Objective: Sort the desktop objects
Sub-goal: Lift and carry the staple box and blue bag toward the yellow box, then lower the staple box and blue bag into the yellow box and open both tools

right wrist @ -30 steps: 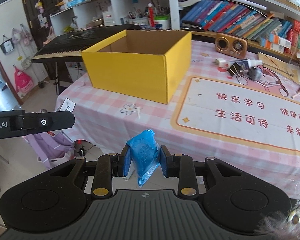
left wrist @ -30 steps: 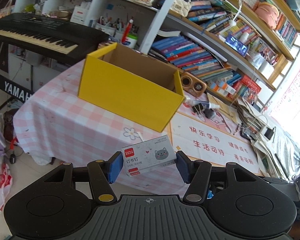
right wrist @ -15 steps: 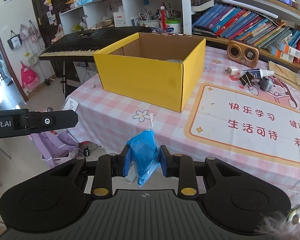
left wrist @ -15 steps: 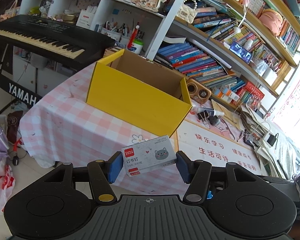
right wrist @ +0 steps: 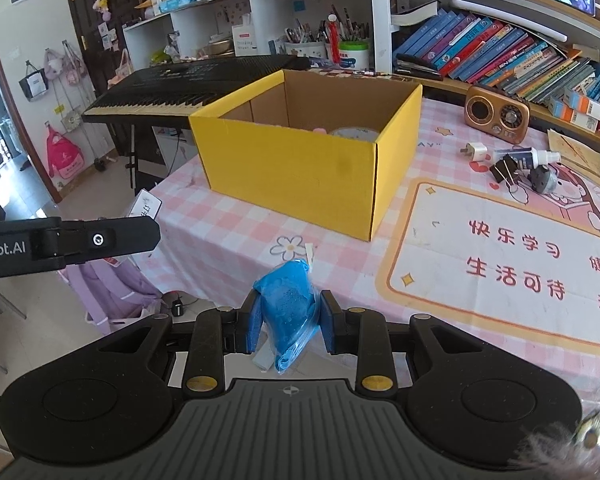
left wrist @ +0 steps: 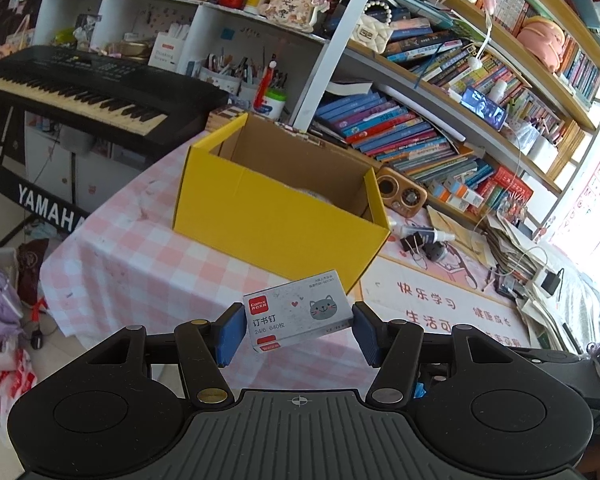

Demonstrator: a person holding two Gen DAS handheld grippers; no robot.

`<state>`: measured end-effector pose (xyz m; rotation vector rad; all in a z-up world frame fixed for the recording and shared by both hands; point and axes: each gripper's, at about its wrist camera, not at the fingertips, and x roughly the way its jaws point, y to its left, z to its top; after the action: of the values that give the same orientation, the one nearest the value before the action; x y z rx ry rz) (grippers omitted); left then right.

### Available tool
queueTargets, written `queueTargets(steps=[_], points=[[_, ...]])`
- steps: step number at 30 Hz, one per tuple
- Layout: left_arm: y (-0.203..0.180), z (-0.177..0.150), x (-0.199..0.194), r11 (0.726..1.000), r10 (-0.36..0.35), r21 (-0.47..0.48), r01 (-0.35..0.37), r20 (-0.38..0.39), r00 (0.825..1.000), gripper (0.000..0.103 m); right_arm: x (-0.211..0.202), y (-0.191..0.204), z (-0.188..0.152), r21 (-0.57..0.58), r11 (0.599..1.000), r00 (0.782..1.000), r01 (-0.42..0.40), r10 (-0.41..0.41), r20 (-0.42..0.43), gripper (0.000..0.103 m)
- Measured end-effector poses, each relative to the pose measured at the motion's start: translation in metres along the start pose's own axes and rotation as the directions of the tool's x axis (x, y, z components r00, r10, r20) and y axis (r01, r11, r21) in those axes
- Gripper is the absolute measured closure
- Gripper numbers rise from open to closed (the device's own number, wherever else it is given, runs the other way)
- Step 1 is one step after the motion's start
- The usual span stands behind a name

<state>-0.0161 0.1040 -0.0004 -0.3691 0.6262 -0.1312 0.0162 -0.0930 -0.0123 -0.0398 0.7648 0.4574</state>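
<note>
The left hand-held gripper (left wrist: 298, 331) pinches a grey box of staples (left wrist: 296, 311) with a cartoon cat between its blue pads, held in the air short of the surface's near edge (left wrist: 140, 280). The right hand-held gripper (right wrist: 287, 322) pinches a crumpled blue plastic bag (right wrist: 287, 304). Ahead of both, an open yellow cardboard box (right wrist: 300, 168) stands on the pink checked cloth, with binder clips (right wrist: 504, 170) and a small wooden radio (right wrist: 496, 114) farther right.
</note>
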Motion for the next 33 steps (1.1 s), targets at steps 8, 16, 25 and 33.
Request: queueTargets(steps=[8, 16, 25, 33], points=[[-0.004, 0.028, 0.018, 0.999, 0.02, 0.026, -0.021, 0.039, 0.999, 0.046, 0.011, -0.017, 0.035, 0.02, 1.0, 0.999, -0.022, 0.021, 0.044, 0.076], [-0.013, 0.068, 0.053, 0.997, 0.039, 0.067, -0.045, 0.084, 0.996, 0.046, 0.032, -0.046, 0.088, 0.021, 1.0, 0.994, -0.02, 0.018, 0.106, 0.076], [-0.021, 0.112, 0.117, 0.982, 0.094, 0.156, -0.106, 0.082, 0.992, 0.046, 0.076, -0.073, 0.147, -0.014, 1.0, 0.989, -0.028, 0.03, 0.145, 0.076], [-0.019, 0.142, 0.192, 0.951, 0.183, 0.259, -0.172, -0.021, 0.983, 0.046, 0.127, -0.091, 0.185, -0.051, 0.999, 0.994, -0.002, 0.008, 0.112, 0.076]])
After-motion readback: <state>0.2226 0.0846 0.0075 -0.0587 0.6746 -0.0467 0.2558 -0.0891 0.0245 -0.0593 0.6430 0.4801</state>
